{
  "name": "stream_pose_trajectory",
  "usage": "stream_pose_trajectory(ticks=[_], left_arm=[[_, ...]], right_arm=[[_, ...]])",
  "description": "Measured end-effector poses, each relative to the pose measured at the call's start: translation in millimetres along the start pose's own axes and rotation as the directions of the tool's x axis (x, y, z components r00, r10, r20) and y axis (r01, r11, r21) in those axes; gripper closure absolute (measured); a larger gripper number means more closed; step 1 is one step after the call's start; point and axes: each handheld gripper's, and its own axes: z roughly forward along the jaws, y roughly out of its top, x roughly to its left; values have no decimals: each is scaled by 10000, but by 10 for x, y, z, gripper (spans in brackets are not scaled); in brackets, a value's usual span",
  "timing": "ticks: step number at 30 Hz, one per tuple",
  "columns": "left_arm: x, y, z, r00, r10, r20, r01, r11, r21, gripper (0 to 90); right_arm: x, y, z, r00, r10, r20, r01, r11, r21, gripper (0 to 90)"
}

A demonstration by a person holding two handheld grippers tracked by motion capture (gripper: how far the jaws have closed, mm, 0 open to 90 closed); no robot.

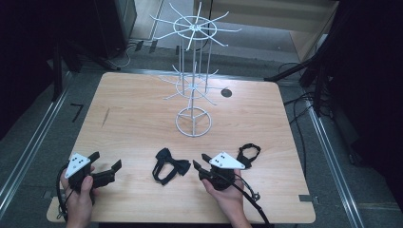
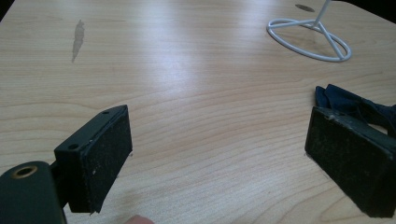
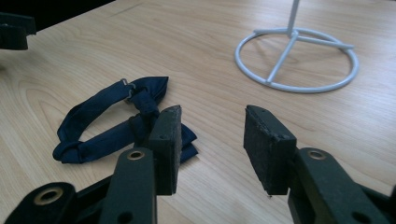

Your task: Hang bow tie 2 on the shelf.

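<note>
The right tongs (image 3: 212, 149) stand partly apart with nothing between them, the dark blue bow tie (image 3: 116, 119) lying on the surface (image 3: 210, 60) just beside their left jaw. The left tongs (image 2: 224, 163) gape wide and hold nothing, the bow tie's edge behind their right jaw.

From the high view you look forward and down on the whole counter (image 1: 142, 109), your forearms entering at the bottom edge and the white wire rack (image 1: 194, 76) standing toward the far side. The left gripper view sits low, close to the counter surface, looking along its own jaws across the wood toward the rack's ring base (image 2: 308, 39) at upper right. The right gripper view is just as low and close, facing that ring base (image 3: 296, 60) too. Both gripper views share the ring base and the dark blue bow tie (image 3: 126, 119), which the high view places at front centre (image 1: 169, 166).
</note>
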Motion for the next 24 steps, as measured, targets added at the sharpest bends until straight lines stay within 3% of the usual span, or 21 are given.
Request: stream_pose_trajectory(ticks=[5, 24], left_arm=[[-2, 0, 4, 10000, -12, 4, 12, 10000, 12, 81], [-1, 1, 5, 10000, 22, 20, -23, 10000, 49, 82]], right_arm=[[87, 23, 123, 9994, -209, -291, 215, 9996, 184, 606], [257, 90, 543, 9970, -574, -523, 613, 9952, 766, 593]])
